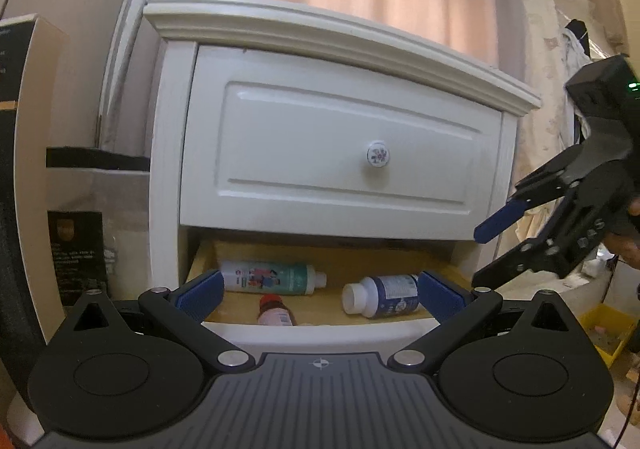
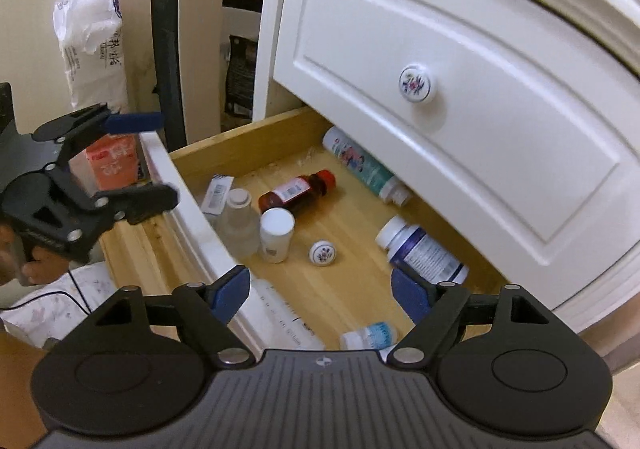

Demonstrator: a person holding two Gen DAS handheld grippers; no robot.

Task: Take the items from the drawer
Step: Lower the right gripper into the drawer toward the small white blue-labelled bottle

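The lower drawer (image 2: 192,217) of a white nightstand is pulled open, its wooden floor (image 2: 344,273) showing. In it lie a brown syrup bottle with a red cap (image 2: 296,191), a white-and-teal tube bottle (image 2: 364,165), a white pill bottle with a blue label (image 2: 420,247), a small upright white bottle (image 2: 276,229), a clear bottle (image 2: 240,223), a loose knob (image 2: 322,253) and a small bottle near the front (image 2: 368,335). My right gripper (image 2: 320,295) is open above the drawer, empty. My left gripper (image 1: 320,295) is open before the drawer front (image 1: 320,333), empty.
The upper drawer (image 1: 340,145) is shut, its knob (image 1: 377,154) facing me. A tall dark appliance (image 2: 168,49) and a white plastic bag (image 2: 92,49) stand left of the nightstand. An orange box (image 2: 114,161) sits by the drawer's left side. A yellow bin (image 1: 604,333) is at right.
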